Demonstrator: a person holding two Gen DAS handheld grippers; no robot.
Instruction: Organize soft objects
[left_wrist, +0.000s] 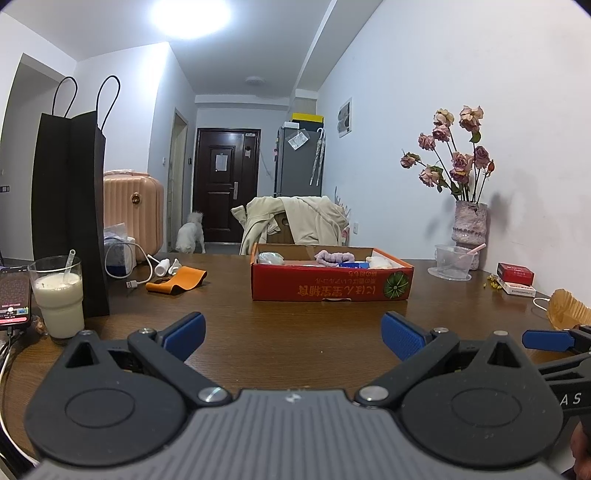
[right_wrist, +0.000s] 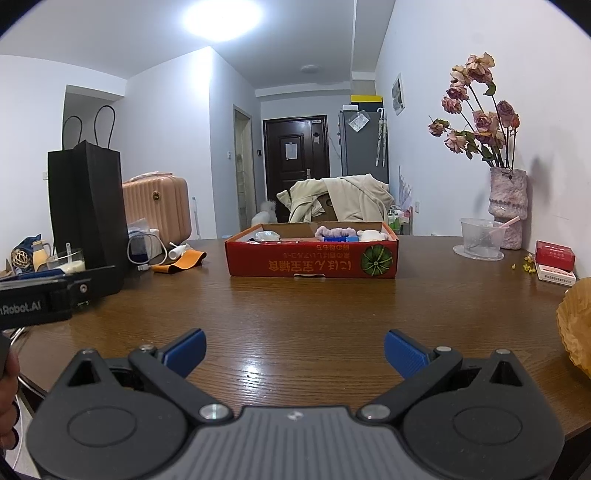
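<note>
A shallow red cardboard box (left_wrist: 325, 286) (right_wrist: 310, 258) stands mid-table. Inside it lie a purple fuzzy scrunchie (left_wrist: 334, 256) (right_wrist: 335, 232), a white soft item (left_wrist: 380, 262) (right_wrist: 373, 235), a clear-wrapped pale item (left_wrist: 269, 257) (right_wrist: 266, 235) and something blue (left_wrist: 351, 264). An orange soft band (left_wrist: 177, 280) (right_wrist: 181, 261) lies on the table left of the box. My left gripper (left_wrist: 293, 334) is open, low over the near table, nothing between its blue pads. My right gripper (right_wrist: 294, 350) is likewise open and empty, well short of the box.
At the left stand a tall black paper bag (left_wrist: 68, 206), a glass of milky drink (left_wrist: 59, 299), a phone (left_wrist: 14, 299) and a white cable (left_wrist: 140, 266). A vase of dried roses (right_wrist: 508, 206), a plastic cup (right_wrist: 480, 238), red packs (right_wrist: 554, 256) and paper liners (right_wrist: 576, 325) sit right.
</note>
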